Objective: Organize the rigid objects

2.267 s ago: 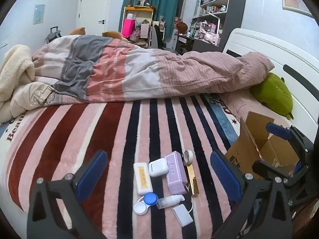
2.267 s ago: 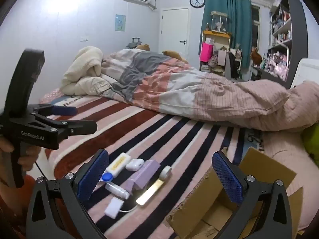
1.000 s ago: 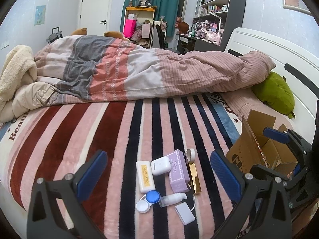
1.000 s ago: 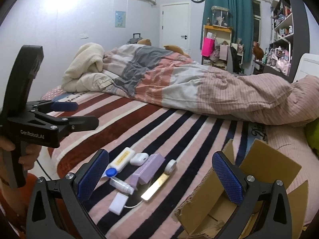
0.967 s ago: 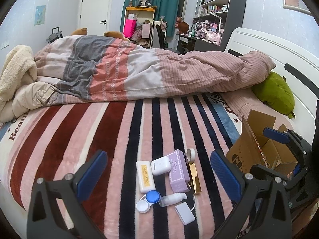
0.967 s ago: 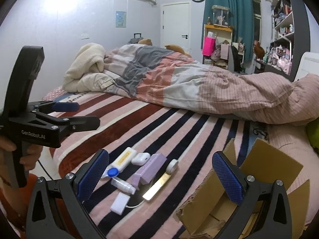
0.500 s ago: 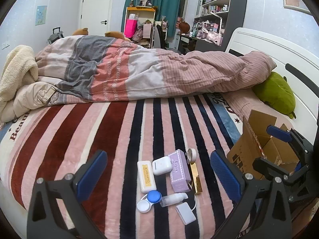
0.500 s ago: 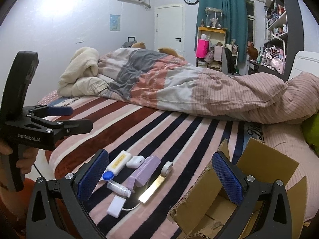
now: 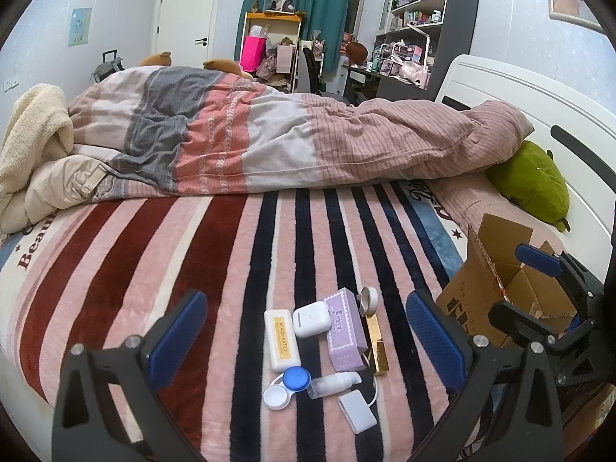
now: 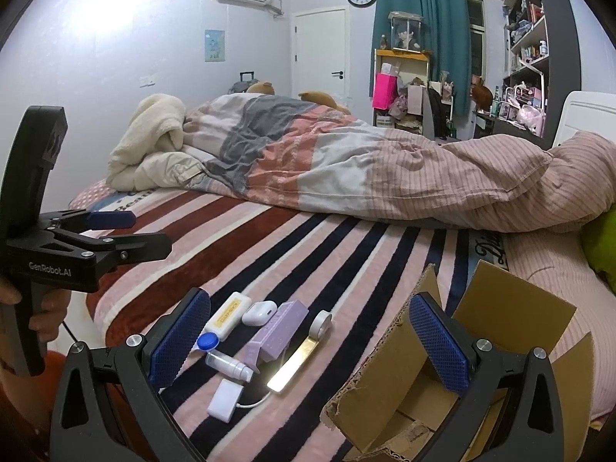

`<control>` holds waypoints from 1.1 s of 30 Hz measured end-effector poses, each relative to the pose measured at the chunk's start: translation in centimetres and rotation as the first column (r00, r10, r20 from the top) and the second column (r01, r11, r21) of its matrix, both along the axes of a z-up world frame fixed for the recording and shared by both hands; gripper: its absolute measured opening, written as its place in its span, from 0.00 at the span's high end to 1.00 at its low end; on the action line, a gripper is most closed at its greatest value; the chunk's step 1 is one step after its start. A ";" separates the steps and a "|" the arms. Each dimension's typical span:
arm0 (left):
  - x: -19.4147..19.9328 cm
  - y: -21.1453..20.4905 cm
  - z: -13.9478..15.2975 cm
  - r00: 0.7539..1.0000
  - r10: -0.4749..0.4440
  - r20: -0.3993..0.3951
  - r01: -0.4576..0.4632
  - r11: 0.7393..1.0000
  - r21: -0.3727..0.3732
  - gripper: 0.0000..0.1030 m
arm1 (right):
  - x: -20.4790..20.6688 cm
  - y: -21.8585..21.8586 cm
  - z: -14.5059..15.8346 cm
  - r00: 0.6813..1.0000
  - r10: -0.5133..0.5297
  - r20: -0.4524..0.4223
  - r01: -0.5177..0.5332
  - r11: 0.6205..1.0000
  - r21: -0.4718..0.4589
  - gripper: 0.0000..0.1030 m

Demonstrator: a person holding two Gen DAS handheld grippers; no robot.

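Observation:
Small objects lie on the striped blanket (image 9: 192,269): a white-and-yellow case (image 9: 281,339), a white earbud case (image 9: 310,320), a purple box (image 9: 343,328), a tape roll (image 9: 368,298), a gold bar (image 9: 376,344), a blue-and-white lens case (image 9: 287,385), a small bottle (image 9: 334,383) and a white adapter (image 9: 357,410). They also show in the right wrist view, with the purple box (image 10: 278,330) in the middle. My left gripper (image 9: 304,342) is open above them. My right gripper (image 10: 306,340) is open, over the objects and the box's edge. An open cardboard box (image 9: 504,285) stands to the right.
A rumpled duvet (image 9: 288,142) lies across the far half of the bed. A green plush (image 9: 533,184) rests by the white headboard (image 9: 539,107). The bed's near edge is just below the objects. Shelves and a desk (image 9: 408,38) stand behind the bed.
Both grippers have drifted slightly, so the objects sit a little differently in view. Both stay open and empty. Nothing on the bed has moved.

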State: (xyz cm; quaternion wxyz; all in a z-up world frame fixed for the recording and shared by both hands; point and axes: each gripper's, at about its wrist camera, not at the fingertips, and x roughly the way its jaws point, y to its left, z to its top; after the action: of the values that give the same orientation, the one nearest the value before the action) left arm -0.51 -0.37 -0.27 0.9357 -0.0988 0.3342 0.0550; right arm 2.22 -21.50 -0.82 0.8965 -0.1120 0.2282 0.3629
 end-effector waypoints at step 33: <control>1.1 7.4 -6.0 0.998 0.025 -0.049 -0.026 0.999 -0.024 0.01 | -1.2 8.5 -12.9 0.923 0.057 -0.380 -0.125 0.980 -0.155 0.55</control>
State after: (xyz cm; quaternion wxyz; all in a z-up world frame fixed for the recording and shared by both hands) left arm 0.58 7.07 -6.26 0.9252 -0.1130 0.3564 0.0653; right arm 0.97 -12.96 -13.74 0.8051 -0.1304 0.4206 0.3974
